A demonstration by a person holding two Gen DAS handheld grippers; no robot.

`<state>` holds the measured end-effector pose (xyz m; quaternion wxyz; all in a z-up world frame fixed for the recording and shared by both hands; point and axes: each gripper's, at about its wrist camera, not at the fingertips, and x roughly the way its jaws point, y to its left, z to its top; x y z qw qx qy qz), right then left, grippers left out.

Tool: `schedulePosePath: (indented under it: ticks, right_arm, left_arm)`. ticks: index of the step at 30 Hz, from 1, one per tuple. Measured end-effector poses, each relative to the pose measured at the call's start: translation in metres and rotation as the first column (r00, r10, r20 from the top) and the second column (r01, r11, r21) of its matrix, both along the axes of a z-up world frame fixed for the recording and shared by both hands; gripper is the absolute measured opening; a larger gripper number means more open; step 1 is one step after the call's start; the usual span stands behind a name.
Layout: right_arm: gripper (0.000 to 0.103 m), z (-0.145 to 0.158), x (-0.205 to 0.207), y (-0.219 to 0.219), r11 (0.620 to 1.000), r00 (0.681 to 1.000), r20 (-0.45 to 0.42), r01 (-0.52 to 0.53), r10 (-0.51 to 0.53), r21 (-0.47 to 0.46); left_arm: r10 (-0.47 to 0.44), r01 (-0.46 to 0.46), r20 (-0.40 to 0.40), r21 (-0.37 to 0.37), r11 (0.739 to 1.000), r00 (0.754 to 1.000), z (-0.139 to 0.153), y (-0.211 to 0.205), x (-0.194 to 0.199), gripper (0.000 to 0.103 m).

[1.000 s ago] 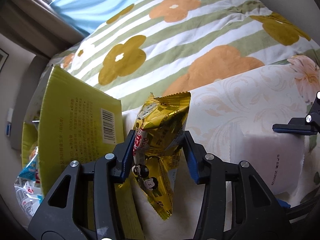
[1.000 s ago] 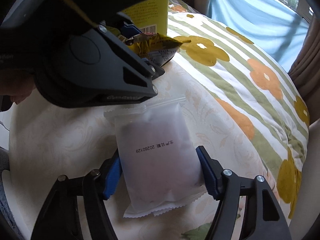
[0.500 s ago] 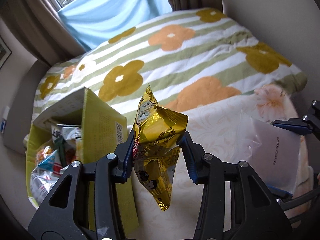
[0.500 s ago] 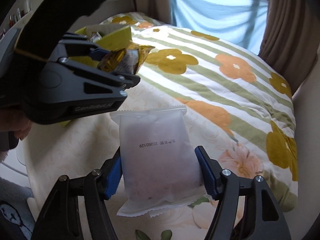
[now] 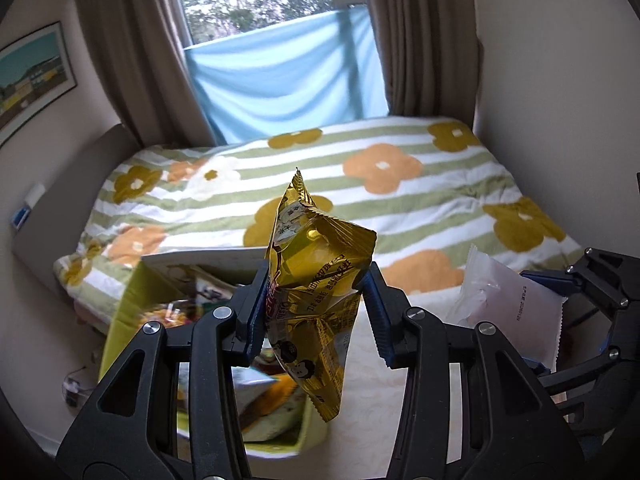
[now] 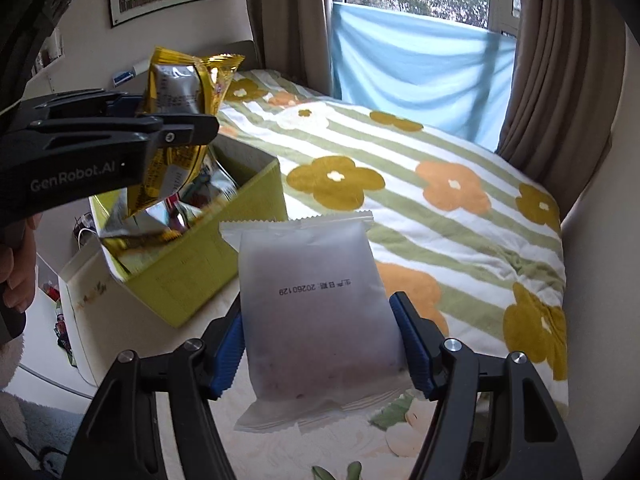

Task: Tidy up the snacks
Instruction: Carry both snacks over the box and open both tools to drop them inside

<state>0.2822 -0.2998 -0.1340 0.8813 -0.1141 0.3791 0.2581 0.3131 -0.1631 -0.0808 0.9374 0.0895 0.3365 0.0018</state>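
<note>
The left claw (image 5: 316, 312) was clenched on a crinkled gold foil snack packet (image 5: 316, 292), its blue ribbed pads pressing the packet's sides so that the packet stood upright between them, one pointed corner up and the other hanging below the fingers. In the right wrist view that packet (image 6: 180, 128) hung in the air over an open yellow-green cardboard box (image 6: 200, 256), which sat on the bed and held a jumble of other wrapped snacks. The right claw (image 6: 320, 348) was grasping a frosted white plastic snack pouch (image 6: 316, 304) with crimped ends and a printed date line, its blue pads bearing on the pouch's two long edges and the pouch lifted clear of the bedding. From the left wrist view the pouch (image 5: 508, 308) showed just to the right of the gold packet, apart from it. A quilt with green stripes and orange and mustard flowers (image 6: 440, 200) covered the bed beyond, below a window with brown curtains (image 5: 132, 48) and a blue cloth (image 5: 288, 84).
</note>
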Motion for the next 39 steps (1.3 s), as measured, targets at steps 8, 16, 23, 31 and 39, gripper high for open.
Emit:
schedulePosePath:
  ticks: [8, 16, 23, 31, 39]
  right_arm:
    - [0.064, 0.042, 0.006, 0.073, 0.999, 0.999, 0.046, 0.012, -0.014, 0.048]
    - [0.064, 0.047, 0.03, 0.151, 0.991, 0.994, 0.007, 0.11, -0.111, 0.079]
    - [0.064, 0.024, 0.047, 0.199, 0.971, 0.975, -0.053, 0.22, -0.216, 0.088]
    - [0.059, 0.019, 0.055, 0.211, 0.948, 0.95, -0.097, 0.305, -0.296, 0.094]
    - [0.059, 0.005, 0.069, 0.212, 0.939, 0.937, -0.148, 0.332, -0.317, 0.09]
  left_arm:
    - [0.051, -0.049, 0.04, -0.052, 0.997, 0.998, 0.025, 0.101, -0.007, 0.04]
    - [0.002, -0.002, -0.002, -0.054, 0.999, 1.0, 0.014, 0.201, 0.014, 0.04]
    - [-0.133, 0.133, -0.076, 0.0, 0.991, 0.988, -0.022, 0.233, 0.044, 0.04]
    - [-0.247, 0.254, -0.116, 0.058, 0.965, 0.962, -0.054, 0.236, 0.058, 0.102]
    - [-0.249, 0.245, -0.15, -0.049, 0.968, 0.957, -0.072, 0.263, 0.059, 0.103]
